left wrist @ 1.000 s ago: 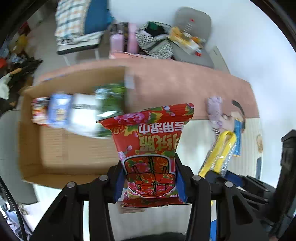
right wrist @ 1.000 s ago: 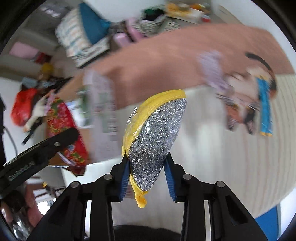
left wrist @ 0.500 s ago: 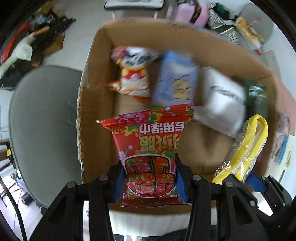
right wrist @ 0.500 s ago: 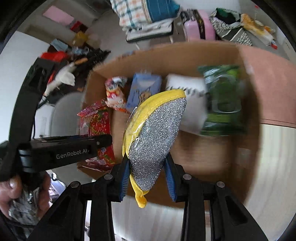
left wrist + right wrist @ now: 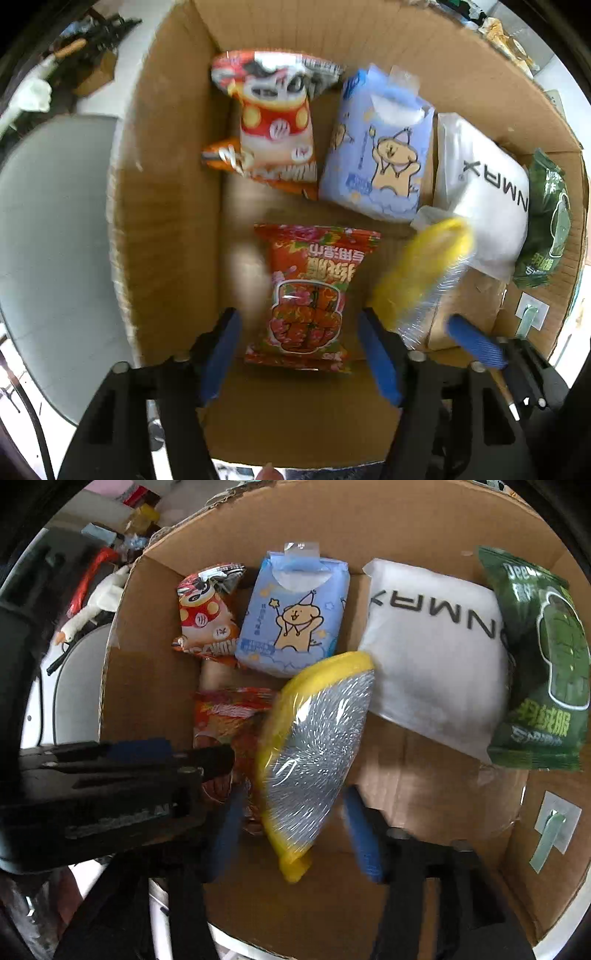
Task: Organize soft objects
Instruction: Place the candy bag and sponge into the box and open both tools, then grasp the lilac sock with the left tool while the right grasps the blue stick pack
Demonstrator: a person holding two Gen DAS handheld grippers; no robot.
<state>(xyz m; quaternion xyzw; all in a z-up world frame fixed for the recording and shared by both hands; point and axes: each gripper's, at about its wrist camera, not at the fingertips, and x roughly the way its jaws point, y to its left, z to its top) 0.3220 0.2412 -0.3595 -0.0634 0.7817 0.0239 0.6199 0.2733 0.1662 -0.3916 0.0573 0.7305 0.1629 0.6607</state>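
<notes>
Both grippers hang over an open cardboard box. My left gripper is open, its blue pads wide apart. The red floral packet lies free between them, inside the box. My right gripper is open too. The yellow and silver sponge sits blurred between its spread pads, apart from both. It also shows in the left wrist view. The red packet shows left of the sponge in the right wrist view.
In the box lie a red and white snack bag, a blue tissue pack, a white pack and a green pack. A grey chair stands left of the box. Clutter lies on the floor beyond.
Both grippers moved from the table to over the box, dropped lower into it, and opened. The red packet and the sponge came out of their grip.
</notes>
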